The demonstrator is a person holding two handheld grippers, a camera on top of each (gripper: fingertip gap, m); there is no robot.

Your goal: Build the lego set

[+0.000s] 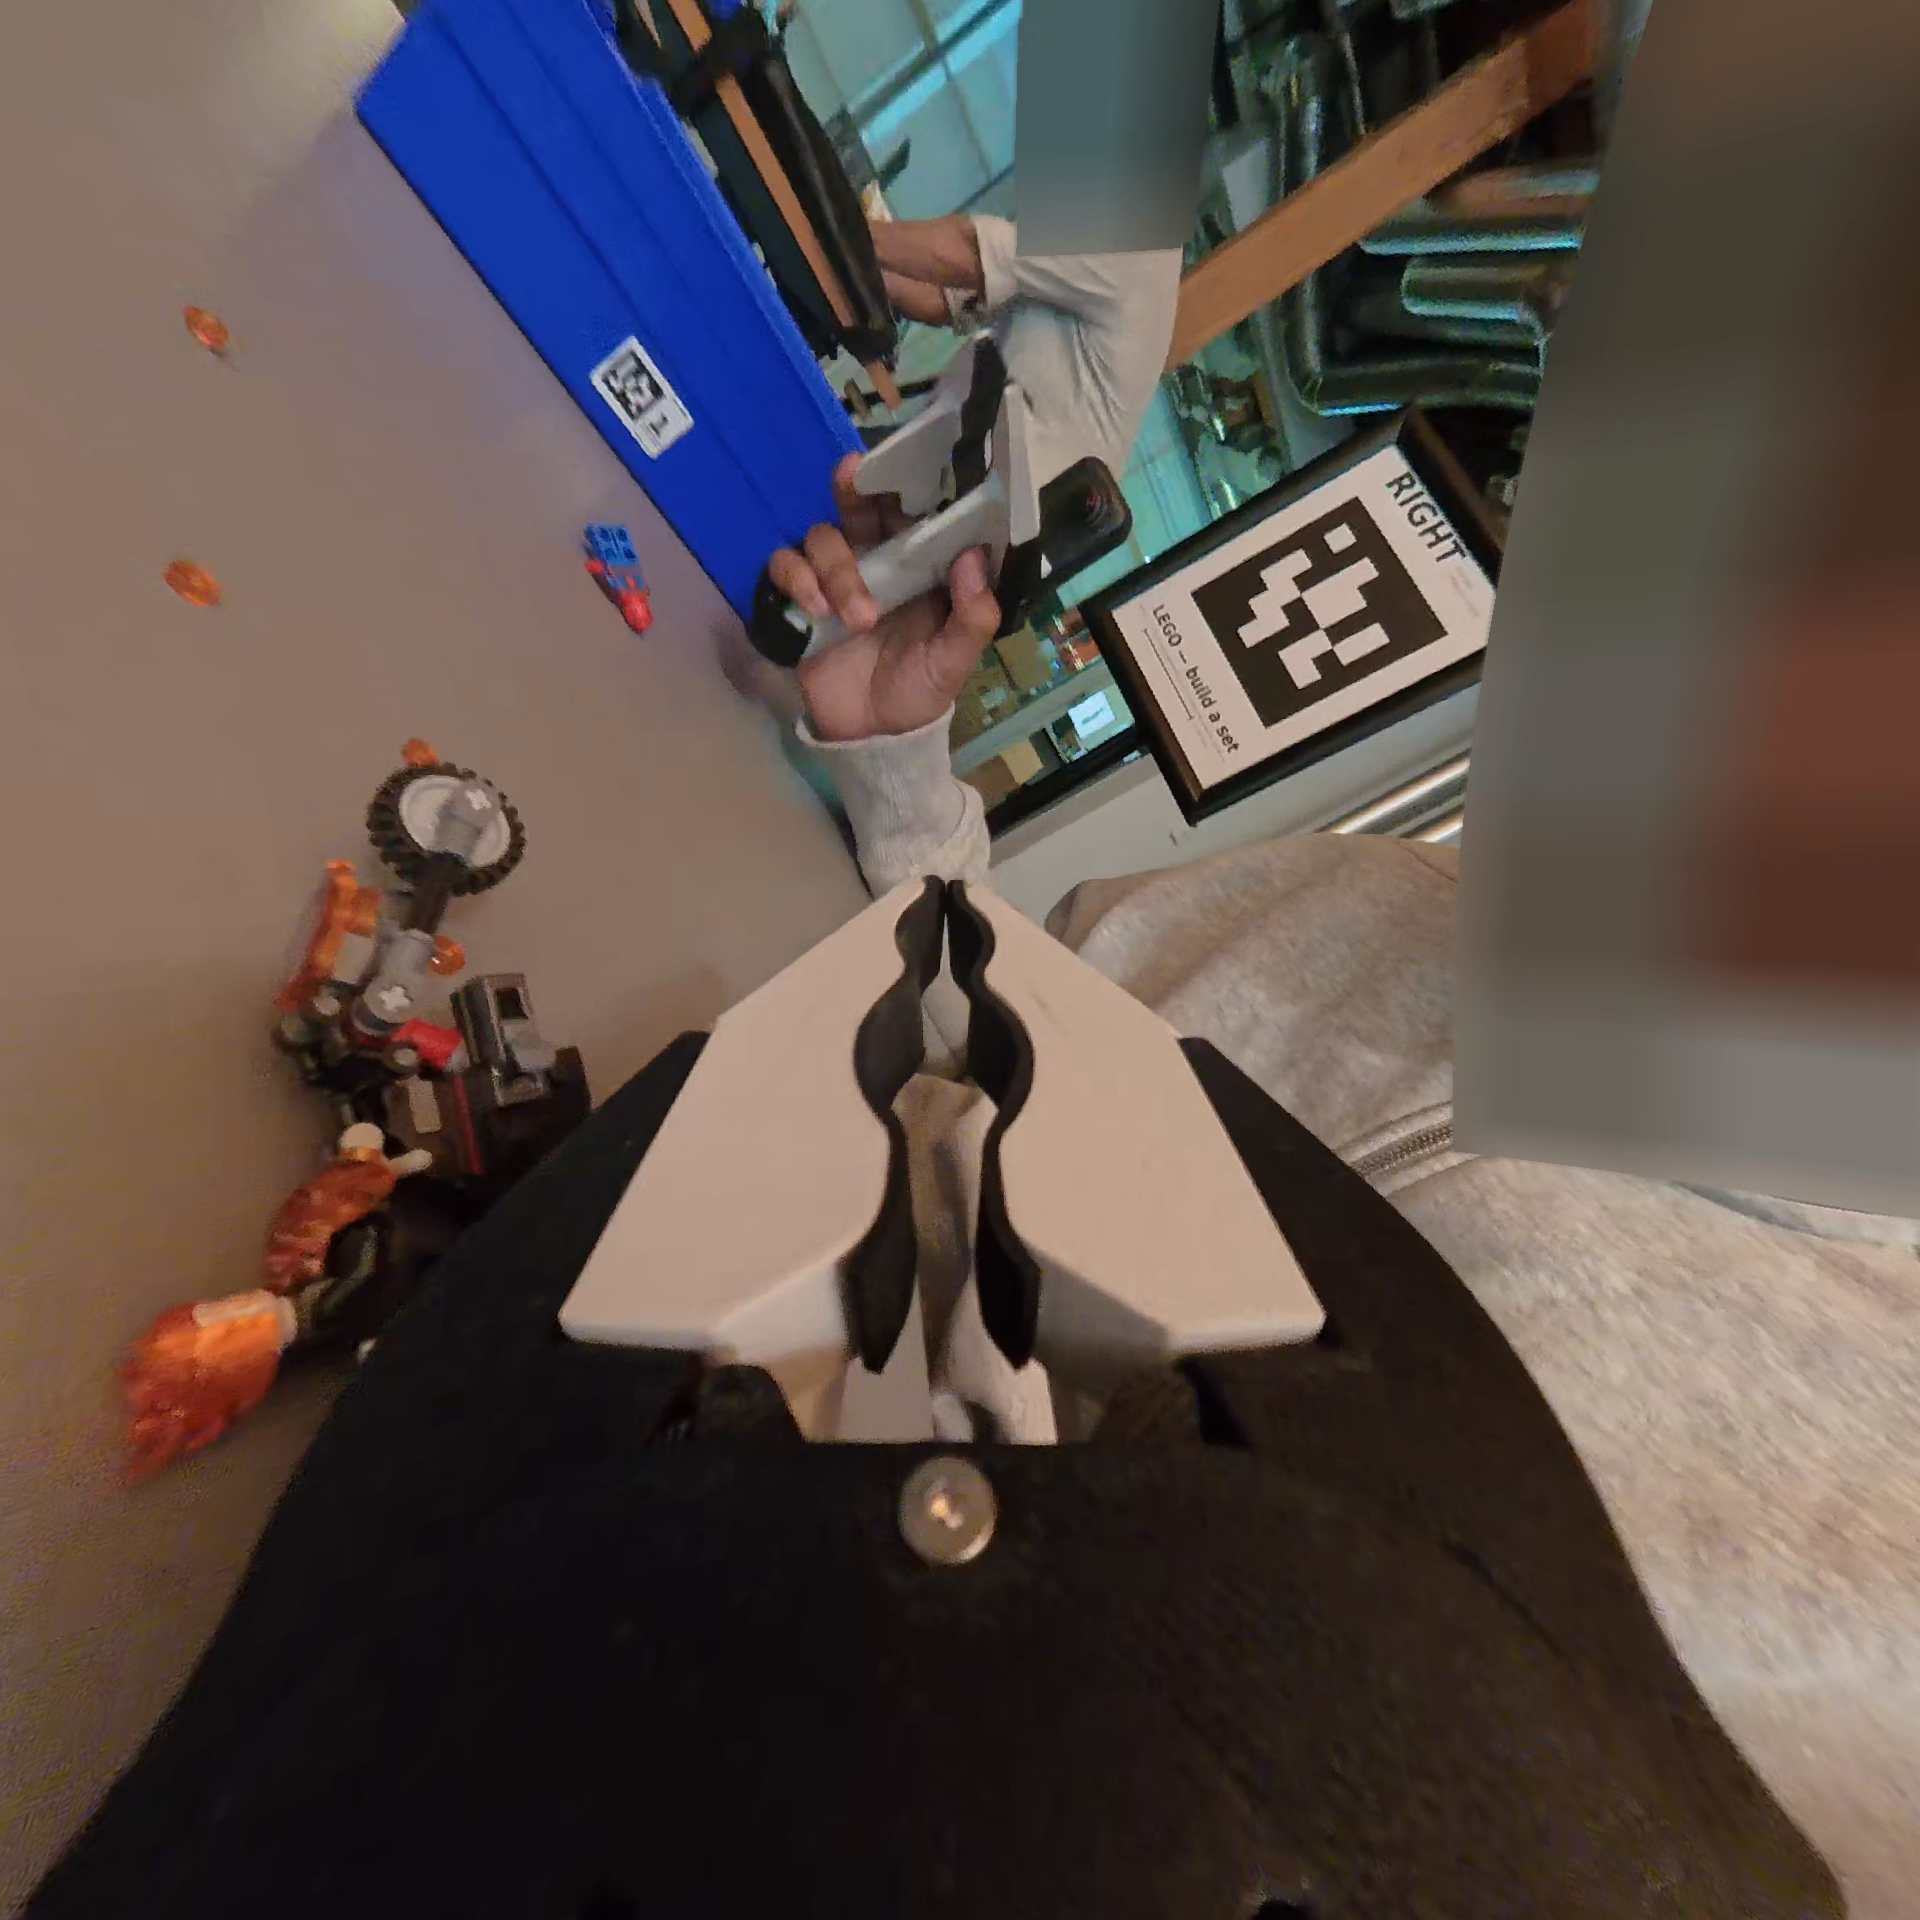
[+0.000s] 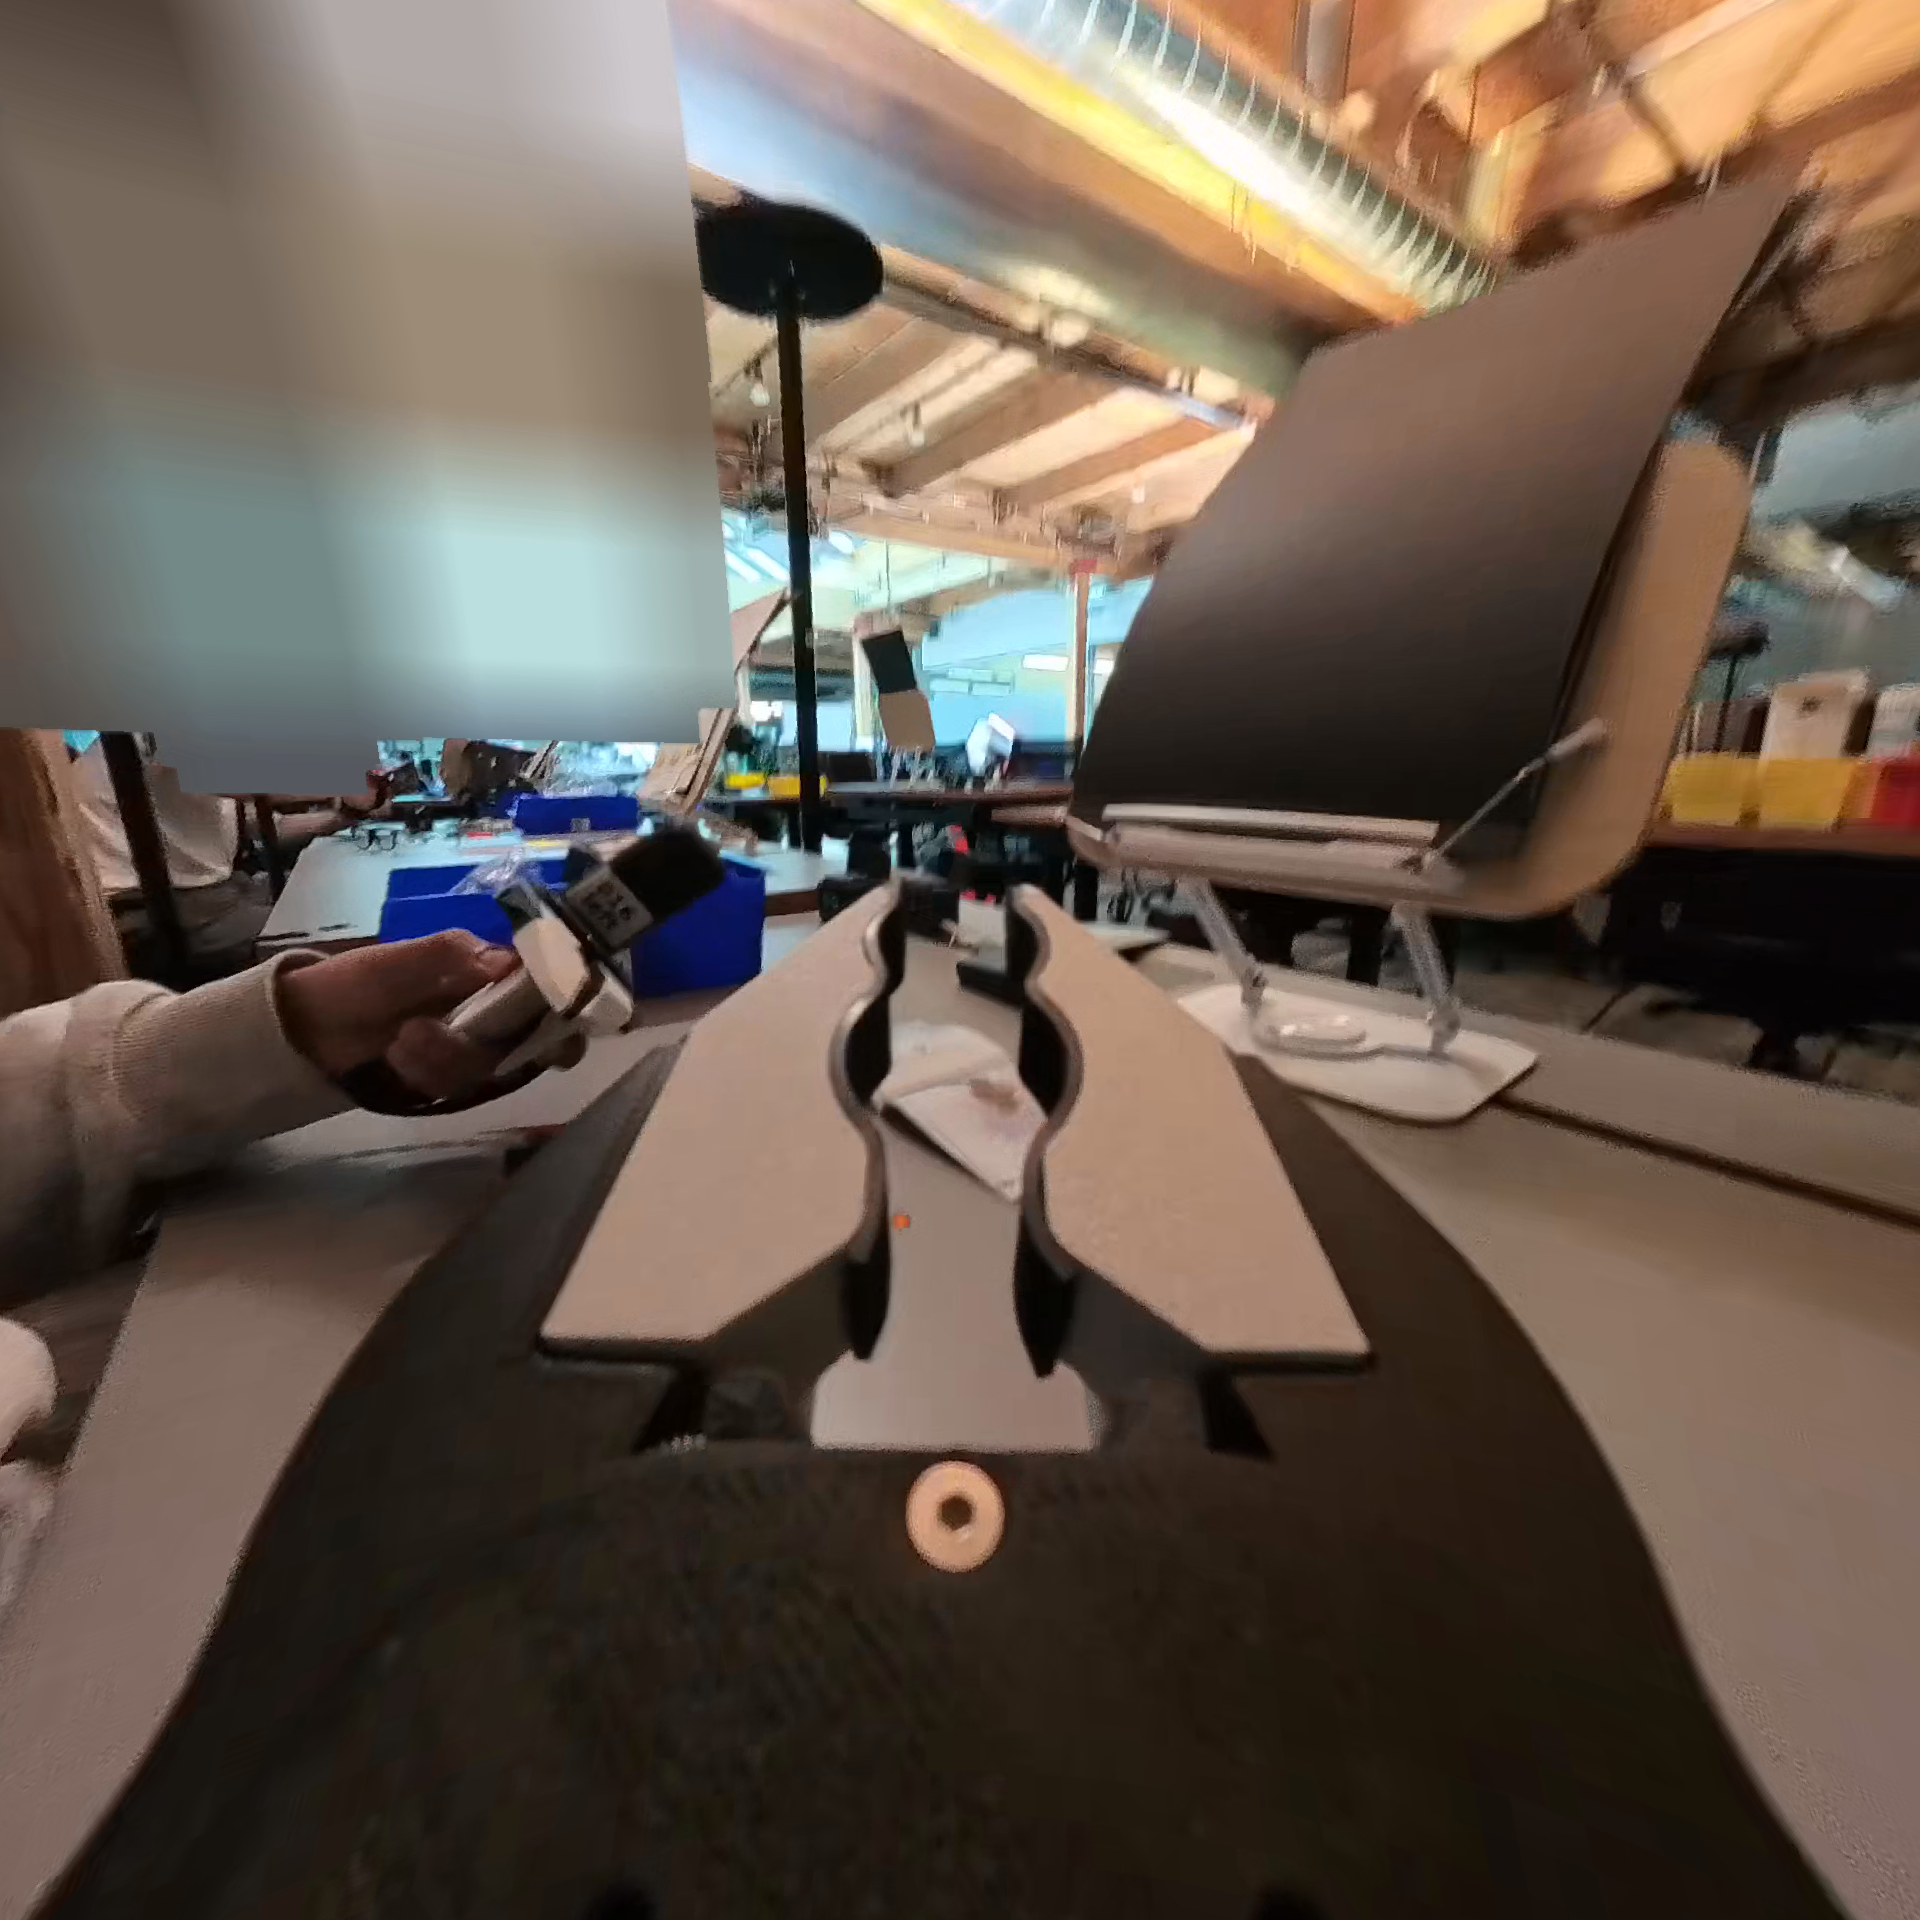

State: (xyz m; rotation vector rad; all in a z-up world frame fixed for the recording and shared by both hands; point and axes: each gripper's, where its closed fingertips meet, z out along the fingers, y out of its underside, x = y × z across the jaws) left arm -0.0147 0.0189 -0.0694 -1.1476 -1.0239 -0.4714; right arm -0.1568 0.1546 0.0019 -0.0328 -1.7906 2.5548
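In the left wrist view, a partly built lego vehicle (image 1: 436,997) with a black tyre (image 1: 447,831) lies on the grey table (image 1: 208,675) at the left. Orange flame pieces (image 1: 197,1371) lie beside it. A small blue and red lego piece (image 1: 618,577) lies near the blue bin (image 1: 582,260). My left gripper (image 1: 945,896) is shut and empty, off the table's edge, pointing at a grey sleeve (image 1: 914,810). My right gripper (image 2: 958,902) is open and empty, held level over the table. A hand holds it in the left wrist view (image 1: 935,499).
A tablet stand with a dark board (image 2: 1382,623) stands at the right. A white plastic bag (image 2: 966,1112) and a tiny orange piece (image 2: 902,1223) lie on the table ahead. A framed marker sign (image 1: 1299,623) stands past the table. Small orange studs (image 1: 192,582) lie scattered. There is about 20 centimeters between the tips of the two grippers.
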